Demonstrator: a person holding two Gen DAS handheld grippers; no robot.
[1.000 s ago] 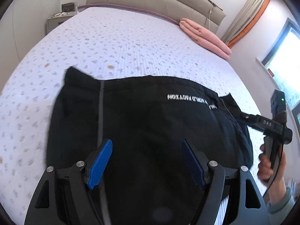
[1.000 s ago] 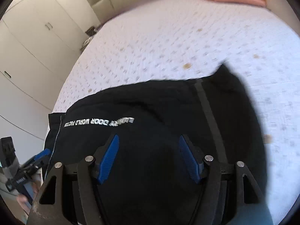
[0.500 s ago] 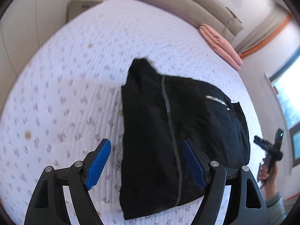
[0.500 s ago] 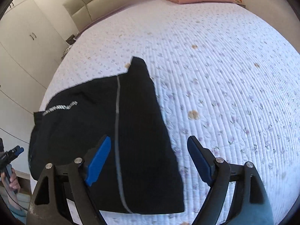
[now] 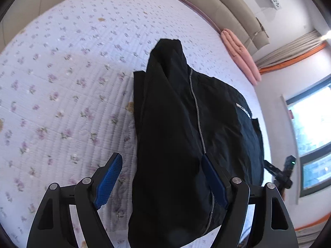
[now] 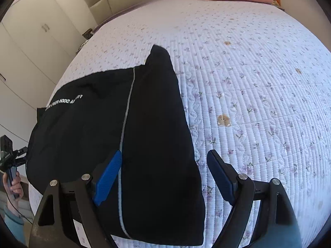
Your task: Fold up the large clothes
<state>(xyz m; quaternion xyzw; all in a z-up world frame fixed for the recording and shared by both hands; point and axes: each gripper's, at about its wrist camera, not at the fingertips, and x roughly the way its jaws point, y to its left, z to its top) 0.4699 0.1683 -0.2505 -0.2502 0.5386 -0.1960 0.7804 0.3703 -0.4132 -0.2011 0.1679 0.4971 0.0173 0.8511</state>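
Status: black garment (image 5: 186,136) lies folded into a long, thick stack on the quilted bed cover (image 5: 62,82), near the bed's edge on my side, one pointed corner sticking out at the far end. My left gripper (image 5: 163,184) is spread wide above its near end, pinching nothing. My right gripper (image 6: 165,180) is likewise spread and empty over the garment's edge. Judgement: lengthwise folds done; a crosswise fold and tucking the corner probably remain
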